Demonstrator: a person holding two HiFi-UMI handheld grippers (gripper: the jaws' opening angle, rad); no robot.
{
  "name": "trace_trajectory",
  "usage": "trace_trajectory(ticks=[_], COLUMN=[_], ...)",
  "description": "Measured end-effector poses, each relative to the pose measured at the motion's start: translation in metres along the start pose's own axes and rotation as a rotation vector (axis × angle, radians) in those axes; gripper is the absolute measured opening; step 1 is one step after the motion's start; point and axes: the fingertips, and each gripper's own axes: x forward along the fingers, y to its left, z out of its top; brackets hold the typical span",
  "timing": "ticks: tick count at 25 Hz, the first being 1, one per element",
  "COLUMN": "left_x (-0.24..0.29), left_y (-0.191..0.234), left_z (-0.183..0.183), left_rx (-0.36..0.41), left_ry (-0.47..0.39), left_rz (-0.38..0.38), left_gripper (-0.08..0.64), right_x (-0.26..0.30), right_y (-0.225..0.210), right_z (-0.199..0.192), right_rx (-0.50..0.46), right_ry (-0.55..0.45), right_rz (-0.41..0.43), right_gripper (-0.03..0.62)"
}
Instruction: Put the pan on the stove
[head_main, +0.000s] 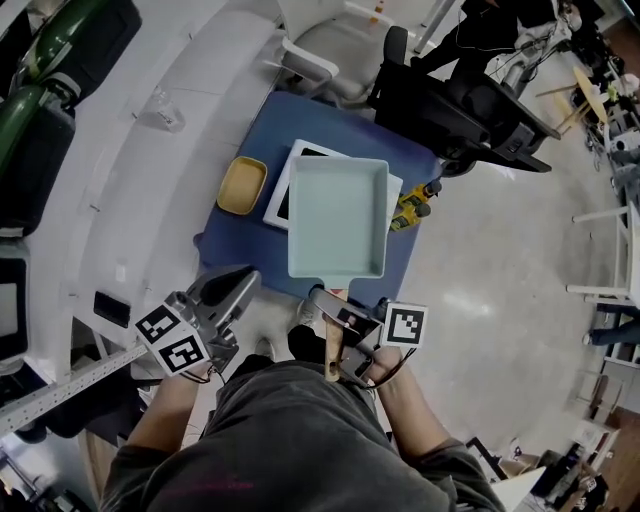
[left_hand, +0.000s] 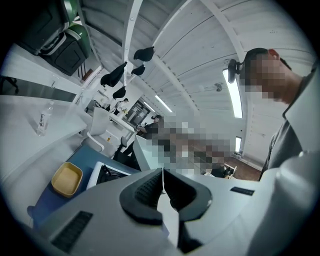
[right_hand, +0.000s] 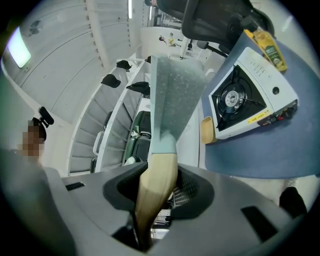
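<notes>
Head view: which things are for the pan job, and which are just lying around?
For the job: pan, stove, right gripper holding the pan's wooden handle.
Just lying about: yellow dish, yellow bottle beside the stove.

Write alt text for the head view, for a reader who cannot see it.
The right tongs grip the wooden handle of a pale green square pan, holding it over a white stove on a blue table. A yellow dish sits beside the stove; the left tongs are shut and empty.
</notes>
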Motion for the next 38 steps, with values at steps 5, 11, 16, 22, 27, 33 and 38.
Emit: trace_trajectory(ticks=[5,11,16,22,27,33,38], left_x=[0.033,0.056,0.064,0.069,0.069,0.067,0.069], left_y=[0.010,0.013,0.018,0.026,0.037,0.054,0.067], left_z=[0.005,0.001,-0.005,-0.014,-0.022,-0.026,-0.034], left_rx=[-0.004,-0.016,-0.023,-0.039,-0.046,-0.066,-0.085], left_ry=[0.000,0.017,0.041,0.077,0.112,0.156,0.193], left_rz=[0.039,0.071,0.085,0.080,0.057,0.029,0.012], left_gripper=[0.009,0.009,0.008,0.008,0.008,0.008,0.009], right_x=[0.001,0.000,0.003,0.008,0.014,0.023,0.029], right_y=[-0.018,-0.041,-0.060,-0.080,-0.105,-0.135,-0.155], right_z=[0.024,0.043,0.054,0.063,0.070,0.078,0.080], right_rx=[0.019,0.041,0.043,0.055,0.056,0.094,0.131], right_ry=[0.047,0.070,0.078,0.072,0.057,0.024,0.010], right_rz=[0.005,-0.005,-0.012,-0.017,-0.037,-0.058,-0.070], right_gripper=[0.141,0.141,0.141,0.141,0.141,0.141,0.141])
